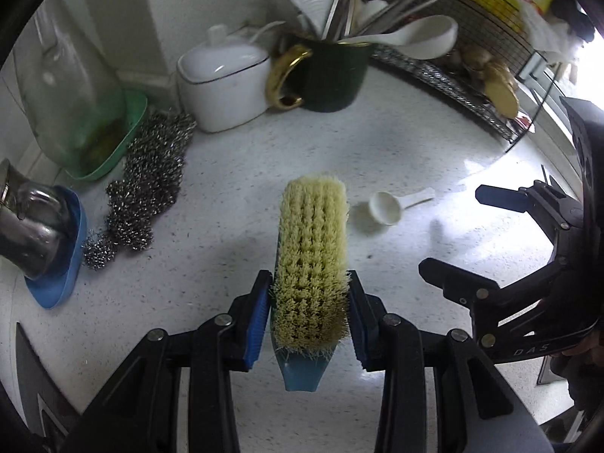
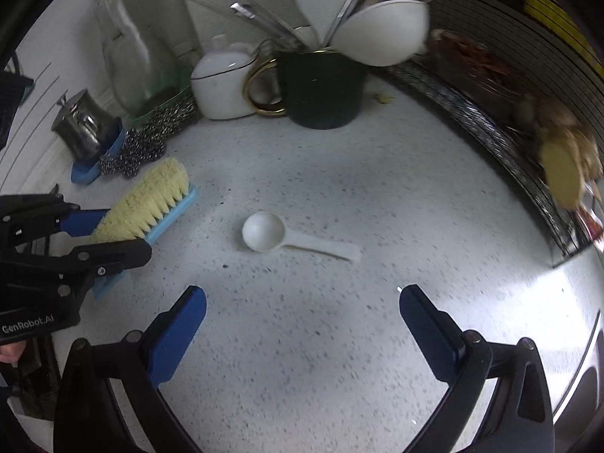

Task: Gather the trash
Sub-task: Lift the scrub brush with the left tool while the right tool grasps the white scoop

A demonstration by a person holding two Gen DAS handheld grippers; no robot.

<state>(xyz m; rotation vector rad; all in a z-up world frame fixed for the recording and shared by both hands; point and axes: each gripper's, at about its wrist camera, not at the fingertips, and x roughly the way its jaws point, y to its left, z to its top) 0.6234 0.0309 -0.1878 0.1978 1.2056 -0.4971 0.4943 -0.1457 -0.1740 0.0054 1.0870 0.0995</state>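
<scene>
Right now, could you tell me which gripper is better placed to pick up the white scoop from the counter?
The right gripper: its jaws are open and empty, with the white scoop lying just ahead of them. The left gripper is already clamped on the scrubbing brush.

Worktop: pale speckled stone-look surface, smooth, glossy where light strikes. Scrub brush: coarse straw-yellow bristles on a smooth light-blue plastic back; measuring scoop: matt white plastic; scouring pads: rough coiled shiny metal wire. Mug: glossy dark-green glaze with gilt handle; lidded dish: glossy white ceramic; bottle: clear glass.
</scene>
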